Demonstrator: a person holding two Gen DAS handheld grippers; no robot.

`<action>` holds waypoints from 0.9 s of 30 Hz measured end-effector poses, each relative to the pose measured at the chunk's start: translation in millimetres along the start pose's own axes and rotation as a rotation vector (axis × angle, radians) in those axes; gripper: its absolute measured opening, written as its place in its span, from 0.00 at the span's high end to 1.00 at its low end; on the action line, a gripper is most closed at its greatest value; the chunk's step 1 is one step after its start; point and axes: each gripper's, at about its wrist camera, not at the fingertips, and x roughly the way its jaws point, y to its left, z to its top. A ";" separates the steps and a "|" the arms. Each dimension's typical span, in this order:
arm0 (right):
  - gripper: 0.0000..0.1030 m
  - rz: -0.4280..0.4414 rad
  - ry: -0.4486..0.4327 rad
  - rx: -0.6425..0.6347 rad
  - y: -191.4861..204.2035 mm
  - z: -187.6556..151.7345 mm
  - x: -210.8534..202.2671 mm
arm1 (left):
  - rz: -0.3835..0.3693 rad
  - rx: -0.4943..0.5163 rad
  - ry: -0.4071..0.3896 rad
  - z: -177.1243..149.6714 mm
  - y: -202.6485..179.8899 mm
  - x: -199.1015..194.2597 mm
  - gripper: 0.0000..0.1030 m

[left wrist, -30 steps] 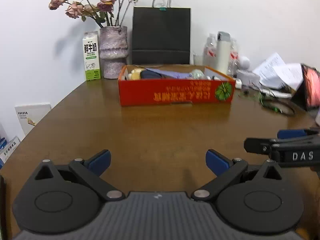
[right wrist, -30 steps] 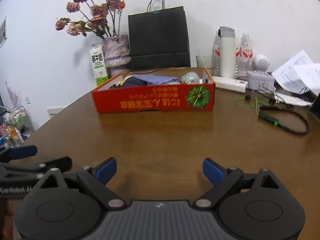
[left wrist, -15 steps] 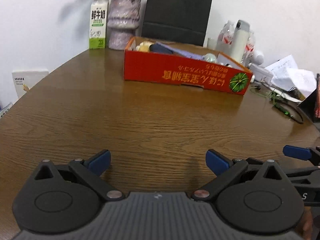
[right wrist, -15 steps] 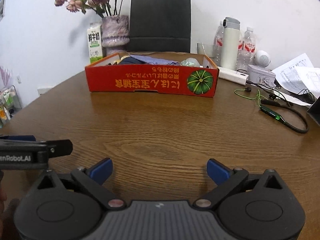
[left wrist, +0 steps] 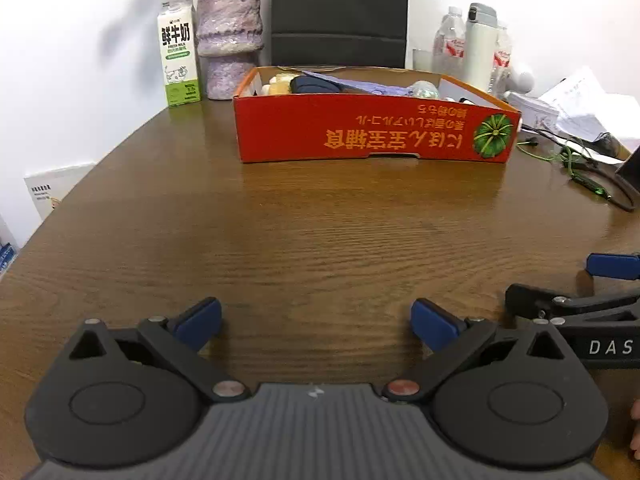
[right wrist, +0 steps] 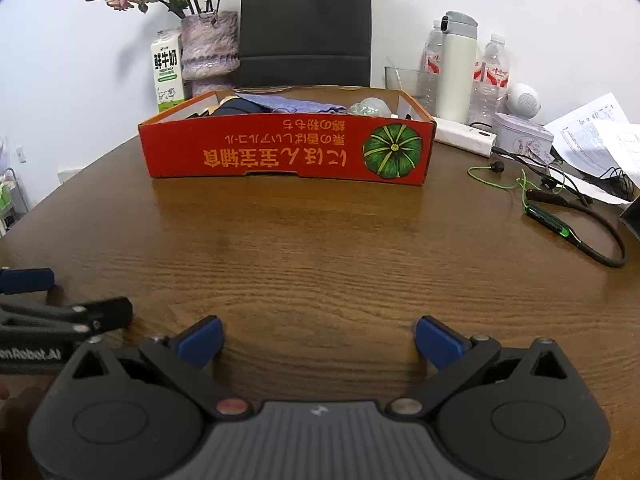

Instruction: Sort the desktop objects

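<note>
A red cardboard box (left wrist: pixel 372 132) (right wrist: pixel 288 152) with a green pumpkin print stands on the brown wooden table (left wrist: pixel 304 232) (right wrist: pixel 320 248). It holds several items, among them a purple cloth (right wrist: pixel 292 103), a dark blue object (left wrist: pixel 312 85) and a pale green lump (right wrist: pixel 368 108). My left gripper (left wrist: pixel 316 320) is open and empty, low over the near table. My right gripper (right wrist: pixel 318 340) is open and empty beside it. Each gripper shows at the edge of the other's view.
A milk carton (left wrist: pixel 178 52), a vase of dried roses (right wrist: pixel 208 46) and a black paper bag (right wrist: pixel 306 24) stand behind the box. Bottles and a flask (right wrist: pixel 458 68), a power strip (right wrist: pixel 464 138), a tin (right wrist: pixel 522 138), papers and earphone cables (right wrist: pixel 560 224) lie to the right.
Both grippers have tilted down and come closer to the table and the box. Their jaws stay open and empty.
</note>
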 end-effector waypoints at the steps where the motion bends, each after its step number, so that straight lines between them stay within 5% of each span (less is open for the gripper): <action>1: 0.00 -0.001 0.000 0.000 -0.1 1.8 1.9 | 0.000 -0.002 0.001 1.3 0.5 1.4 0.00; 27: 0.00 -0.006 0.001 0.003 0.1 3.7 4.4 | -0.007 0.003 -0.004 3.9 0.5 7.1 0.00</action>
